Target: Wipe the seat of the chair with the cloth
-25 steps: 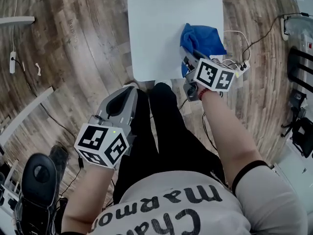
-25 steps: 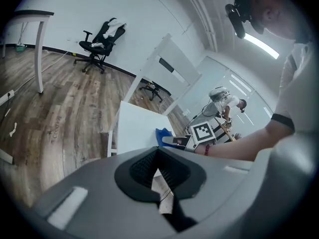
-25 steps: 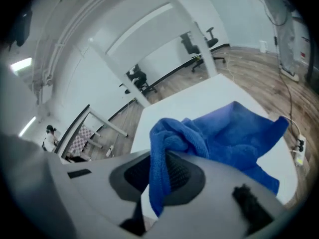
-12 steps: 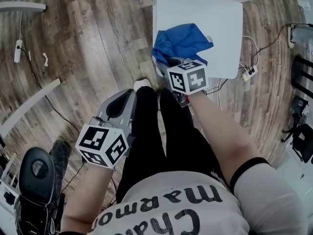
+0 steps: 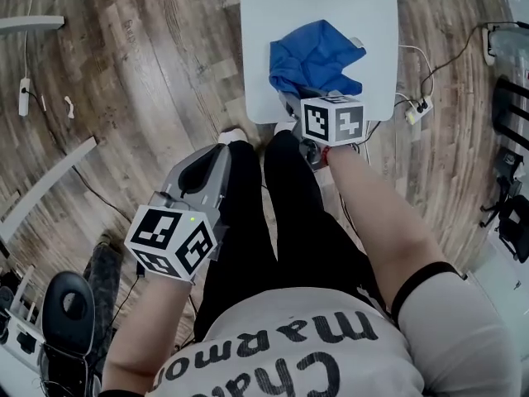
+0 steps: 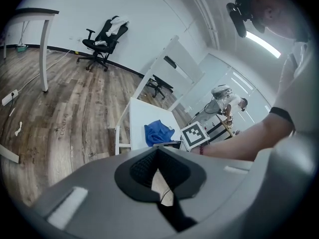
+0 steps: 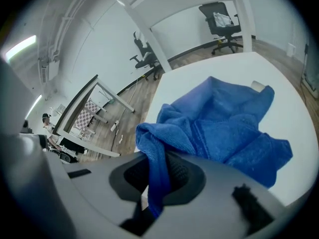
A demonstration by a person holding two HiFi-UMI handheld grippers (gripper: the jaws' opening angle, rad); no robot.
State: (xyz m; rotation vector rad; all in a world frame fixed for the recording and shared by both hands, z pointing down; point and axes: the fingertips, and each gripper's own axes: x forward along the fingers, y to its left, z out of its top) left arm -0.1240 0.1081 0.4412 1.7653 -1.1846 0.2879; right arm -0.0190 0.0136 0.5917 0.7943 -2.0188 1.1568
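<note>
— Where is the left hand-held gripper [image 6: 159, 167]?
— Nearest, low beside the person's black trouser leg [image 5: 241, 222], jaws pressed together on nothing.
— And the right hand-held gripper [image 7: 155, 180]?
— At the near edge of the white square chair seat [image 5: 273, 15], clenched on a fold of the crumpled blue cloth [image 5: 318, 56].
— The rest of the cloth?
— Lying bunched on the seat's near half, just beyond.

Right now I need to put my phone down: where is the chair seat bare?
The seat is bare across the far part beyond the cloth, and in a strip on each side of it. The near edge is crowded: the right gripper holds the cloth there, jaws shut on it.
</note>
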